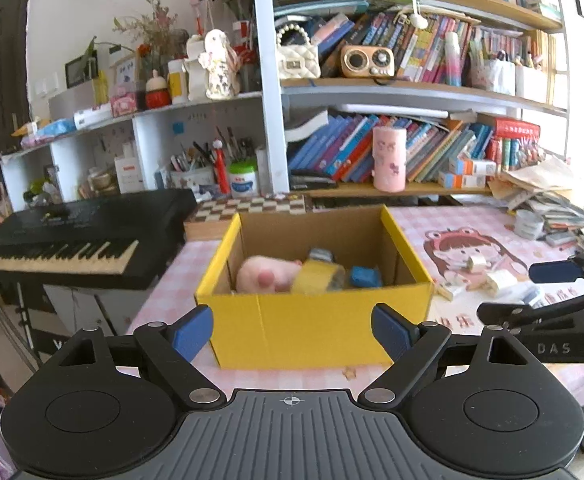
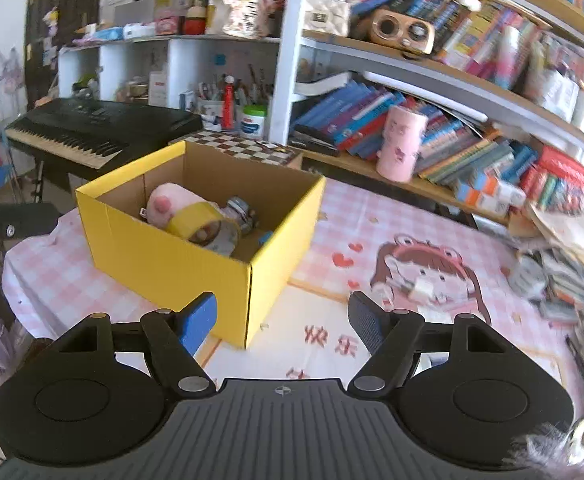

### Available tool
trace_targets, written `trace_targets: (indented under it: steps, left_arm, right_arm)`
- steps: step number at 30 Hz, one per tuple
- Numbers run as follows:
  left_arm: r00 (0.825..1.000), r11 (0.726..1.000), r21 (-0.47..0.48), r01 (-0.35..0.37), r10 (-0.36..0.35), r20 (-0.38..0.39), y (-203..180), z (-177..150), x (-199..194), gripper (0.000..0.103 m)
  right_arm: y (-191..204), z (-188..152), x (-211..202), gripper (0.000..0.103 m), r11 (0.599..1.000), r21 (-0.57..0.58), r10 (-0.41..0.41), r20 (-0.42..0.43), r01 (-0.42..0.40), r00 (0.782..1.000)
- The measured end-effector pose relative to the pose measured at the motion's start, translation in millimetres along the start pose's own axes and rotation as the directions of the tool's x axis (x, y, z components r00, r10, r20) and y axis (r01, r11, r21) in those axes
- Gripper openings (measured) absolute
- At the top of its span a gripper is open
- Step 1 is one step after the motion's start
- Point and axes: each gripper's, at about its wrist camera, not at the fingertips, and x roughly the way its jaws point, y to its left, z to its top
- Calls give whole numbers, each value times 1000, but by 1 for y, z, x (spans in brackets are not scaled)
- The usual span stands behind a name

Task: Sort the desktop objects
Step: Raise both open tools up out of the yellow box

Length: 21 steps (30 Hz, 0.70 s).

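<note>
A yellow cardboard box (image 1: 312, 328) stands on the pink checked tablecloth (image 1: 164, 292); it also shows in the right wrist view (image 2: 164, 252). Inside lie a pink plush toy (image 1: 260, 274), a roll of yellow tape (image 1: 318, 278), a small jar (image 1: 320, 256) and a blue object (image 1: 364, 276). My left gripper (image 1: 292, 334) is open and empty in front of the box. My right gripper (image 2: 282, 320) is open and empty near the box's right front corner; its fingers (image 1: 552, 272) reach in from the right in the left wrist view. Small white items (image 1: 496, 280) lie on the cartoon print.
A black keyboard (image 1: 80, 236) stands left of the table. A chessboard (image 1: 252, 206) lies behind the box. Bookshelves (image 1: 412, 92) rise behind with a pink cylinder (image 1: 389, 158). A pile of papers and books (image 2: 564, 256) sits at the table's right end.
</note>
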Motion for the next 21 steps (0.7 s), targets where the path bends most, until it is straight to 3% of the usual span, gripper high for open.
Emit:
trace_targets:
  steps: [21]
  left_arm:
    - [994, 996, 34, 77, -74, -83, -34, -42, -17, 89]
  right_arm:
    - [-12, -75, -58, 71, 966, 215, -134, -59, 144, 989]
